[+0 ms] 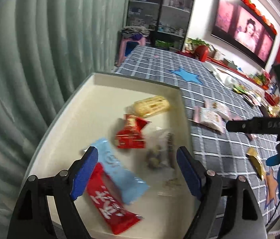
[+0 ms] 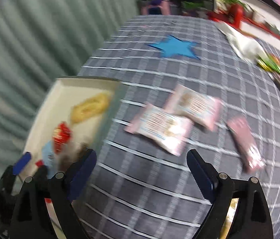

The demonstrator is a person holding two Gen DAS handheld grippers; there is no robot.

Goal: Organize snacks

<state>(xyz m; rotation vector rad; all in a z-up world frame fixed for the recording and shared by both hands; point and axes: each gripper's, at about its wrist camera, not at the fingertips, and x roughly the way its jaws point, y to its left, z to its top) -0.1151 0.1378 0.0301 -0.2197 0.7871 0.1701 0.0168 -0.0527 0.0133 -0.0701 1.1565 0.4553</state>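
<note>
On the checked tablecloth (image 1: pixel 215 151) sits a cream tray (image 1: pixel 76 107), near the curtain side. Left gripper (image 1: pixel 137 171) hangs over the tray, jaws spread wide, nothing pinched. Between and below its blue pads: a light blue packet (image 1: pixel 120 171) with a red packet (image 1: pixel 110 203) lying across its near end. Further in: a smaller red packet (image 1: pixel 131 133), a clear bag of nuts (image 1: pixel 157 151) just beside it (blurred), and a yellow biscuit pack (image 1: pixel 152 104) toward the far wall of the tray. All 5 lie inside the tray.

Right gripper (image 2: pixel 142 171) is over bare cloth just beside the tray's right edge, jaws also spread, empty. Its view is motion-blurred. Ahead of it on the cloth: 2 pale pink packets (image 2: pixel 159 128) touching or overlapping, and a darker pink packet (image 2: pixel 245 141) apart to their right. None of these 3 is in the tray.

From the left camera, a gold-wrapped packet (image 1: pixel 256 162) lies on the cloth near the right gripper's body. A blue star (image 2: pixel 174 47) is on the cloth further back. More snacks (image 2: pixel 279 69) sit piled at the far right edge, too blurred to tell apart. A TV (image 1: pixel 243 29) is on at the wall.
</note>
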